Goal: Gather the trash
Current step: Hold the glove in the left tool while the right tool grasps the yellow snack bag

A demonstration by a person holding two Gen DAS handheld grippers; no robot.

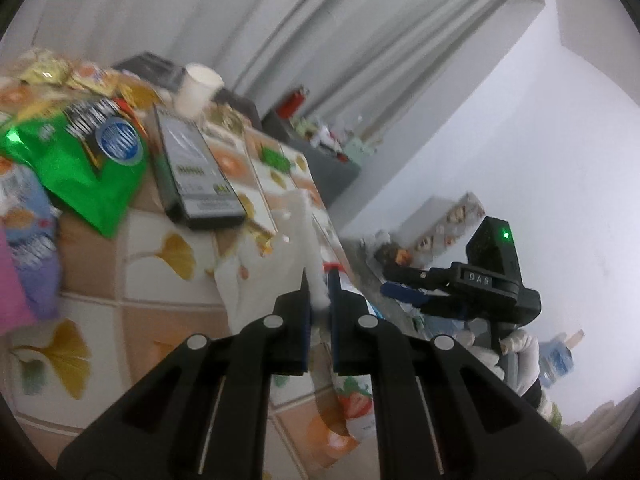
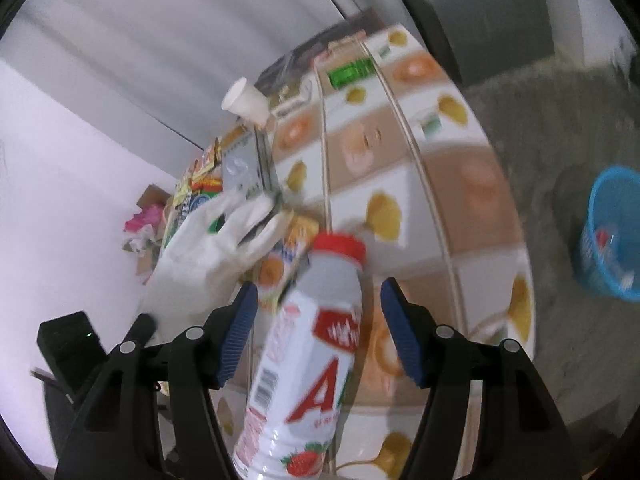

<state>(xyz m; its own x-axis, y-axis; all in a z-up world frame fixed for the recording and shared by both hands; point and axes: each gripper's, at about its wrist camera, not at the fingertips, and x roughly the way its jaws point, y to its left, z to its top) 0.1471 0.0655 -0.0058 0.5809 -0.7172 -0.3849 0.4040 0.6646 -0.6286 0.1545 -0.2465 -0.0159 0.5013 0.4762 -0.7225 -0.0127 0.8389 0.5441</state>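
Left tongs [image 1: 320,296]: seen clenched on a white plastic bag [image 1: 272,272], the bag's twisted handle being pinched between the two dark pads; the bag is held up just above the counter.

Right tongs [image 2: 314,332]: seen released, the blue-padded fingers [image 2: 236,336] spread wide on either side of a bottle, with no contact shown on either side. In the left wrist view the right tongs [image 1: 404,286] are seen beyond the counter's edge, gripped by a white-gloved hand [image 1: 516,346].

Bottle [image 2: 304,364]: a white plastic drink bottle with a red cap, a red label and a strawberry print; it is seen tilted between the open fingers, cap pointing away from the camera. Whether it is resting inside the bag cannot be told.

Gloved left hand [image 2: 208,248]: shown to the left of the bottle, beside the snack wrappers.

Counter [image 1: 132,304]: covered with a tiled cloth printed with yellow ginkgo leaves.

Trash on the counter: a green foil snack bag [image 1: 76,168], a dark flat box [image 1: 196,176] beside it, a white paper cup [image 1: 198,88] behind the box, and yellow wrappers [image 1: 44,68] at the far end.

Blue basket [image 2: 612,236]: seen on the grey floor, well apart from the counter, with some items inside, too blurred to identify.
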